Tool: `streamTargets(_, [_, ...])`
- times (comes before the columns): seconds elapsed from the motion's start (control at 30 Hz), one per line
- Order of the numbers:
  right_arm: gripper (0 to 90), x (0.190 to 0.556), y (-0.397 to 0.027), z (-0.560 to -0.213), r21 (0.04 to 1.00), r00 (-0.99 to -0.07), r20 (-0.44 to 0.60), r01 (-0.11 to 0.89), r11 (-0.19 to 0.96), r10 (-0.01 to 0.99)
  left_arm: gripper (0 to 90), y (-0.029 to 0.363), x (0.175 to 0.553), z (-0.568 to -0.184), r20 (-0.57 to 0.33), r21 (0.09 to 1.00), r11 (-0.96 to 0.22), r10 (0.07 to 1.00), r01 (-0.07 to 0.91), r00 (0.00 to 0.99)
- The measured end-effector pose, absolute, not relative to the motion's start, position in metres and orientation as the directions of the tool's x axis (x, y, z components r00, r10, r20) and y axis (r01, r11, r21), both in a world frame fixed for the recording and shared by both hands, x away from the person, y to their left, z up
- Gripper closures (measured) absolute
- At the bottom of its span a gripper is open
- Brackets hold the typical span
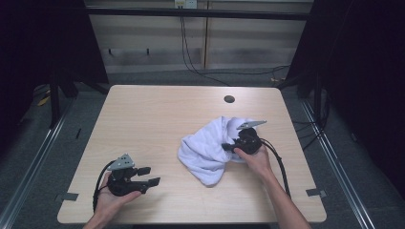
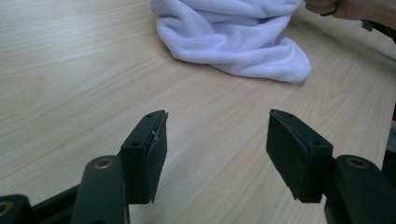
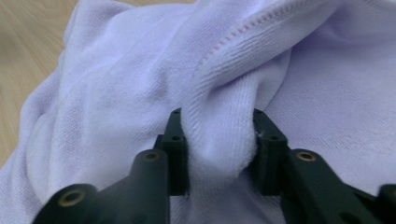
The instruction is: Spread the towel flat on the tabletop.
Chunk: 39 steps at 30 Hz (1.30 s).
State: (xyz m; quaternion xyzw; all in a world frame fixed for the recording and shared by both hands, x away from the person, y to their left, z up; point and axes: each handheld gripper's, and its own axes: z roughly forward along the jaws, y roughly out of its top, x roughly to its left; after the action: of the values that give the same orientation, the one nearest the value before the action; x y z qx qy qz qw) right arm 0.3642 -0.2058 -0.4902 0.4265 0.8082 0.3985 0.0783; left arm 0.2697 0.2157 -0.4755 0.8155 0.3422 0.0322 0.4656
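Towel (image 1: 210,148), white, crumpled on table (image 1: 157,114); right tool (image 3: 218,149) pinching a fold

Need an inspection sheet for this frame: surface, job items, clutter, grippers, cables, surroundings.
Surface: light wood table, round grommet hole near the far edge.
Job's things: crumpled white towel, right of centre.
Clutter: nothing seen on the tabletop.
Grippers: left gripper open over bare wood, apart from the towel; right gripper pinching a towel fold.
Cables: one black cable trails from the right gripper; more cables run along the floor behind.
Surroundings: dark curtains both sides, tape marks at the near corners.
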Motion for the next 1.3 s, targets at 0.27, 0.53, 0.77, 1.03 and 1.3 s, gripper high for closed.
streamTargets(0.27, [70.9, 0.327, -0.161, -0.490, 0.715, -0.758, 0.231, 0.557, 0.422, 0.609, 45.9, 0.222, 0.275, -0.467, -0.273, 0.803, -0.290, 0.597, 0.520, 0.754])
streamTargets(0.53, [57.9, 0.276, -0.131, -0.484, 0.719, -0.839, 0.278, 0.505, 0.478, 0.467, 69.6, 0.215, 0.287, -0.466, -0.292, 0.803, -0.294, 0.566, 0.519, 0.771])
streamTargets(0.77, [41.7, 0.273, -0.151, -0.462, 0.769, -0.816, 0.299, 0.513, 0.381, 0.495, 61.3, 0.182, 0.313, -0.474, -0.328, 0.782, -0.312, 0.530, 0.540, 0.782])
streamTargets(1.03, [41.8, 0.313, -0.130, -0.460, 0.790, -0.805, 0.323, 0.519, 0.326, 0.499, 49.9, 0.156, 0.325, -0.490, -0.368, 0.751, -0.359, 0.470, 0.555, 0.802])
streamTargets(1.3, [64.0, 0.325, -0.119, -0.490, 0.694, -0.747, 0.304, 0.599, 0.400, 0.591, 50.7, 0.141, 0.326, -0.501, -0.365, 0.712, -0.431, 0.447, 0.554, 0.817])
